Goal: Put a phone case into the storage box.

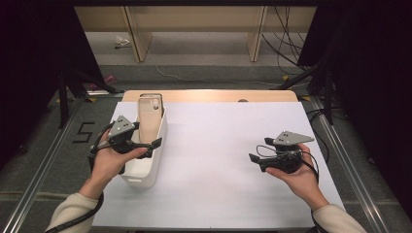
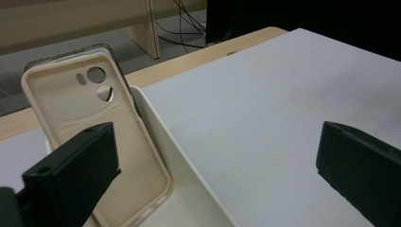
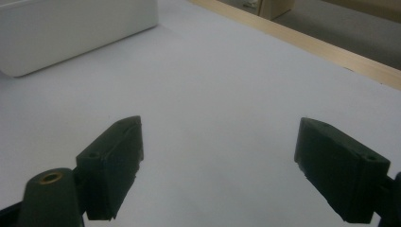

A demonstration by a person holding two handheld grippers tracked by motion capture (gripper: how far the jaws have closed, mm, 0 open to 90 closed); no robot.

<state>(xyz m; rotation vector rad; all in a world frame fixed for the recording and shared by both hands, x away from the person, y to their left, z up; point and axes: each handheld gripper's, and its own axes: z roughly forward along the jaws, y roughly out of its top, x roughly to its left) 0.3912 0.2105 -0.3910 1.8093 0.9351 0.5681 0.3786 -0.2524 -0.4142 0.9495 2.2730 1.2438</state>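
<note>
The high view looks down on the white table (image 1: 218, 160); both gripper views skim it closely.

Left gripper (image 2: 217, 165): jaws spread wide, nothing between them, one over the white bin (image 2: 189, 189) and the other over the white table sheet (image 2: 265, 94). Beige phone case (image 2: 101, 137) stands tilted inside the bin, inner face toward the camera, camera cutouts at its top. The table's wooden edge (image 2: 198, 54) runs behind, with floor cables (image 2: 182, 28) beyond.
</note>
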